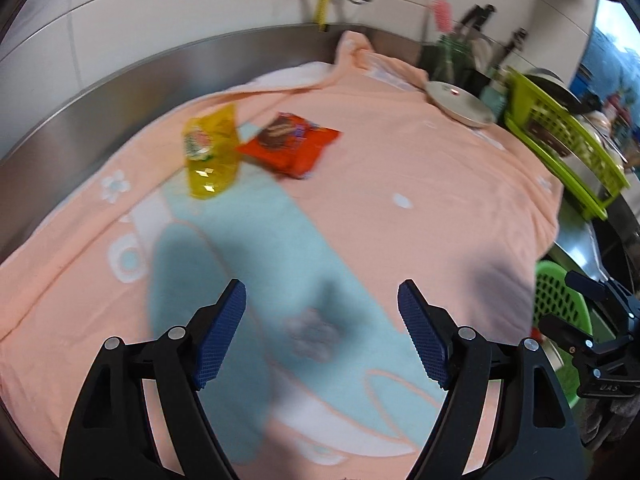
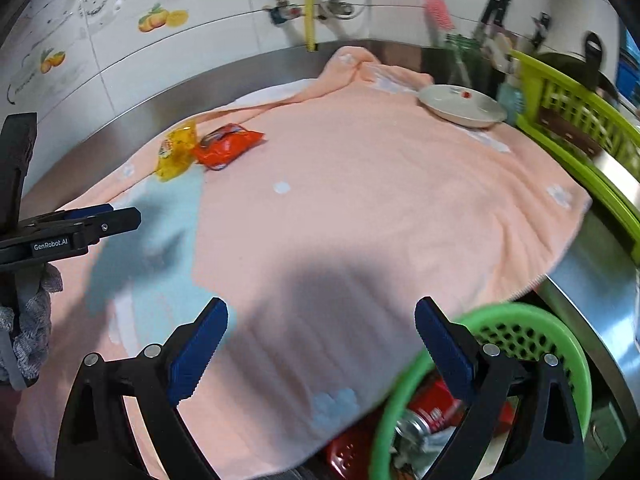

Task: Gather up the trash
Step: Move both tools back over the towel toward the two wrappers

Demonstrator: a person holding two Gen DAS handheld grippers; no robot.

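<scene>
A yellow wrapper and an orange snack packet lie side by side on the pink towel, far from both grippers. They also show in the right wrist view, the wrapper left of the packet. My left gripper is open and empty above the towel's blue patch. My right gripper is open and empty above the towel's near edge, over a round green basket that holds a red can and other trash. The left gripper shows at the left of the right wrist view.
A white plate sits on the towel's far right corner. A lime green crate with dishes stands at the right. A steel counter rim and tiled wall with pipes run behind. Utensils stand at the back right.
</scene>
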